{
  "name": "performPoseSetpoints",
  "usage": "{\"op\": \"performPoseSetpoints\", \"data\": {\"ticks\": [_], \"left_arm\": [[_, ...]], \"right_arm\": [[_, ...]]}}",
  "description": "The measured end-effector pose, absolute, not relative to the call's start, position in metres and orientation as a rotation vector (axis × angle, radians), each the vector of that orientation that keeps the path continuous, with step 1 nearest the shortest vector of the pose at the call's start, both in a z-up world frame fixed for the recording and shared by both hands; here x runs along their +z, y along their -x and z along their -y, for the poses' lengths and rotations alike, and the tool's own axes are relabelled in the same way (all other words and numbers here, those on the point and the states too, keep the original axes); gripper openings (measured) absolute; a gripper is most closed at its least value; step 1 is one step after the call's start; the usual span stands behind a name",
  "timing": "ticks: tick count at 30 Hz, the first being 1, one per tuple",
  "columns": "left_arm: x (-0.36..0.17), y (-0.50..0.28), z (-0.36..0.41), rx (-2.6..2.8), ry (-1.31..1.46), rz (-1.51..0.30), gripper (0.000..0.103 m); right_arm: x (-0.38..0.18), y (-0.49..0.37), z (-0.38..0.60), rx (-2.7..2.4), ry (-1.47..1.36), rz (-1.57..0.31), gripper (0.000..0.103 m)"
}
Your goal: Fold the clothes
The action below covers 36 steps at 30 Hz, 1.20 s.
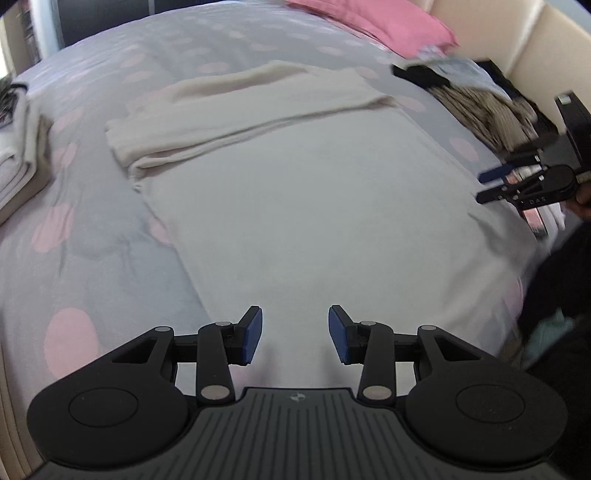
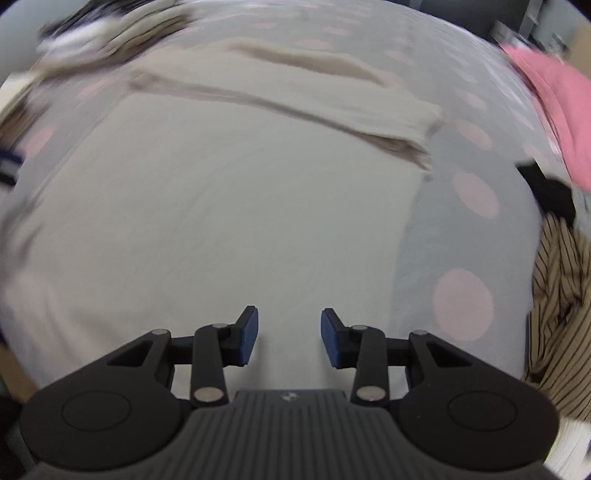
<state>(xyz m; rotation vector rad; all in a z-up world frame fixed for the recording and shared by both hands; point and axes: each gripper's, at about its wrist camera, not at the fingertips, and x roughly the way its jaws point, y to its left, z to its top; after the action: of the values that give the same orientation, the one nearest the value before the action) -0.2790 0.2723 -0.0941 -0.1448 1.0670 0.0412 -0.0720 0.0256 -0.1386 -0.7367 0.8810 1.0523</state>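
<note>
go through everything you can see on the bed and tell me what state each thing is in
Left gripper: open, empty, above the garment.
Right gripper: open, empty.
White garment: spread flat on the bed, far end folded over.
Folded white stack: folded, at the bed's edge.
Striped garment: crumpled, unfolded.
Pink pillow: lying at the headboard.

Right gripper (image 2: 288, 338) jaws apart above cream garment (image 2: 221, 184).
</note>
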Motion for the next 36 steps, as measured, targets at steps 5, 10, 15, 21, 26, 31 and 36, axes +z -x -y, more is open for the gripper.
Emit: {"op": "performPoseSetpoints", "data": {"ticks": [5,10,15,21,26,31,36], "left_arm": [[-0.099,0.289,-0.220,-0.055,-0.079,-1.100,0.039],[-0.113,0.298,-0.175,-0.148,-0.285,-1.143,0.041],[-0.143,0.316,-0.140,-0.208,-0.513,-1.217,0.044],[-0.163,0.327,-0.136,-0.121,-0.650,-1.252,0.044],[-0.172,0.332,-0.137,-0.091,-0.739,-1.264,0.044],[-0.184,0.342,-0.141,-0.121,-0.779,-1.297,0.043],[-0.184,0.353,-0.132,-0.209,-0.802,-1.258,0.043]], "right_arm": [[-0.145,0.133,-0.013,1.214,0.984,-0.658,0.041],[-0.147,0.171,0.000,1.315,1.198,-0.536,0.041],[-0.159,0.197,0.021,1.359,1.417,-0.445,0.050],[-0.178,0.198,0.046,1.293,1.610,-0.376,0.051],[-0.192,0.191,0.061,1.223,1.730,-0.325,0.053],[-0.197,0.186,0.066,1.197,1.763,-0.284,0.055],[-0.196,0.179,0.071,1.197,1.802,-0.252,0.055]]}}
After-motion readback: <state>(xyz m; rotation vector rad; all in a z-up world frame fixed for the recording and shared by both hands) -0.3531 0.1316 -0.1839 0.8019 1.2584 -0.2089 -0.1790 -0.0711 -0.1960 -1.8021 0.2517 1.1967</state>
